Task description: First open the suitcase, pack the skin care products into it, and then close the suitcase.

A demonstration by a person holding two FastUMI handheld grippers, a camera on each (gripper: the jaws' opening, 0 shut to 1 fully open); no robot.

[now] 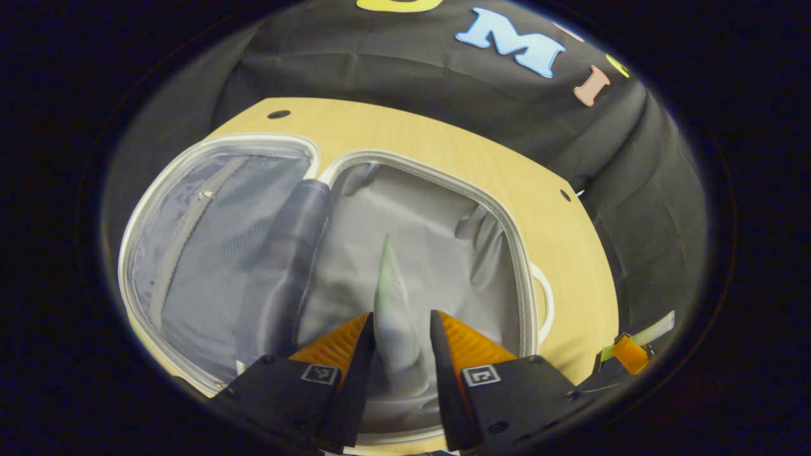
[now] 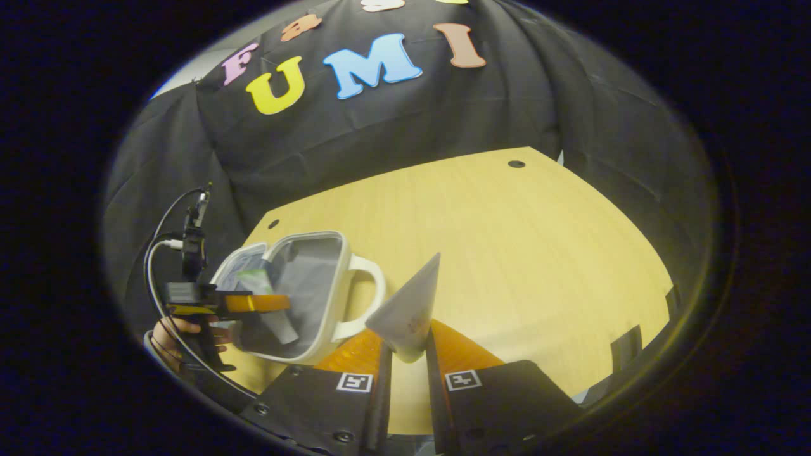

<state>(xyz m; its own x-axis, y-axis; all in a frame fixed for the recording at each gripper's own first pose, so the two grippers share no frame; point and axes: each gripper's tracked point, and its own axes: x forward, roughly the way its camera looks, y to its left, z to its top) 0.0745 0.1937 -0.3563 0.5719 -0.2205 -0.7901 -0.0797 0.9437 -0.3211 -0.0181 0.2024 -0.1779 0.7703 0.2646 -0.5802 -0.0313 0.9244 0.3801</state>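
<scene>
- I see one wooden table (image 2: 519,253) in both views; the right gripper view shows a wide bare stretch of it right of the suitcase.
- I count one suitcase (image 1: 405,158), lying open on the table. The left gripper view looks down into both halves: a zipped mesh lining (image 1: 209,253) in one and plain grey fabric in the other. The right gripper view shows the case from outside, with its white handle (image 2: 370,297).
- I count two tubes. The green-and-white tube (image 1: 393,297) stands between the fingers of the left gripper (image 1: 400,335) above the grey half of the suitcase; both fingers press on it.
- The grey tube (image 2: 408,310) is clamped in the right gripper (image 2: 408,354), held over the table just beside the suitcase handle.
- The right gripper view also shows the left gripper from outside, over the suitcase, with a hand (image 2: 174,339) holding it.
</scene>
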